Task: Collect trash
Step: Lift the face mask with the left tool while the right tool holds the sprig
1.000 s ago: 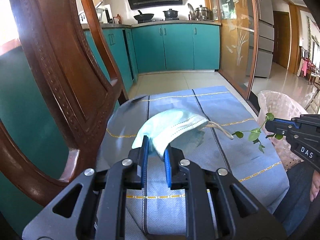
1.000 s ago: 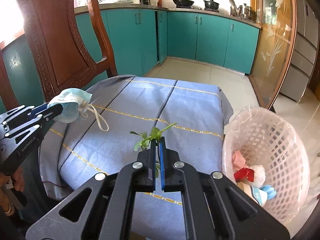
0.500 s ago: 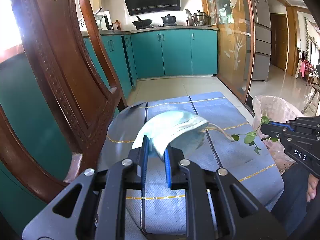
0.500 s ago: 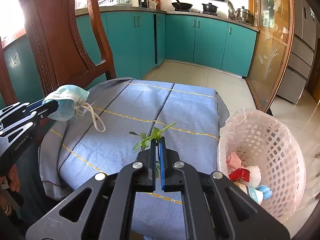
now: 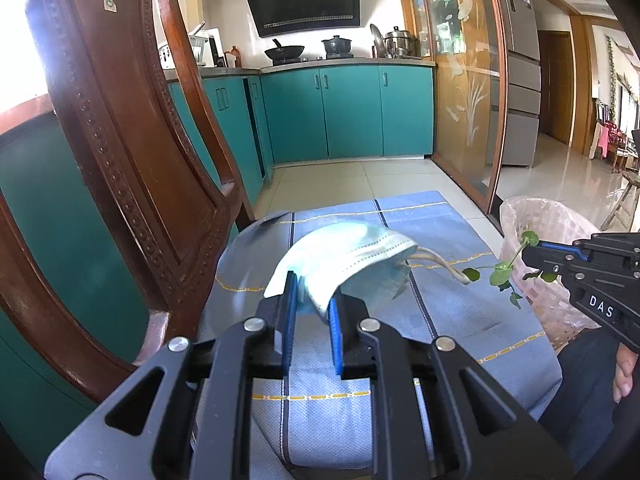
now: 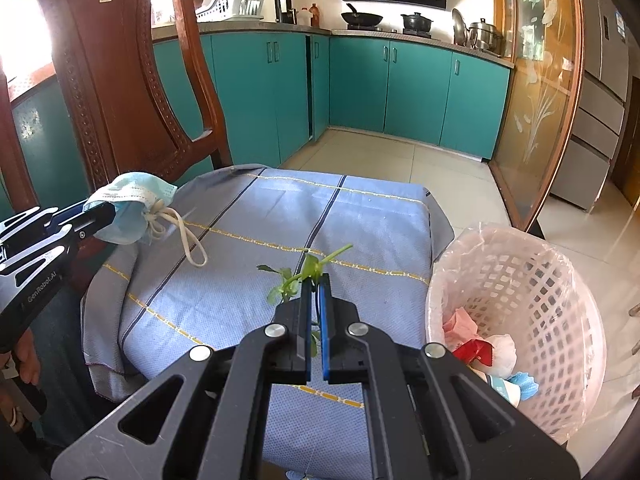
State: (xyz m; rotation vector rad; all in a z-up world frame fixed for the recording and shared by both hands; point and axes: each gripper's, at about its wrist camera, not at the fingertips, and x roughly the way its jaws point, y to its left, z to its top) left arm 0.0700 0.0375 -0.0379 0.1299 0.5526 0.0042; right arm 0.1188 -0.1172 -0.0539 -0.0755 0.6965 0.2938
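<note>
1. Left gripper [image 5: 313,294] clamps the face mask [image 5: 352,258], held above the desk [image 6: 360,232].
2. Right gripper [image 6: 316,280] pinches the green sprig [image 6: 304,274] over the desk, near the bin [image 6: 520,280] beside it.

White letters "DAS" stand on the black body of the right claw [image 5: 530,246] where it enters the left wrist view from the right edge; more letters may follow, but the frame cuts them off. In the right wrist view the side of the left claw [image 6: 100,214] carries pale lettering that seems to read "GenRobot.AI", small and slanted along the arm. A label on the refrigerator [image 5: 520,80] and a line on the range hood [image 5: 304,0] are too small to read.
</note>
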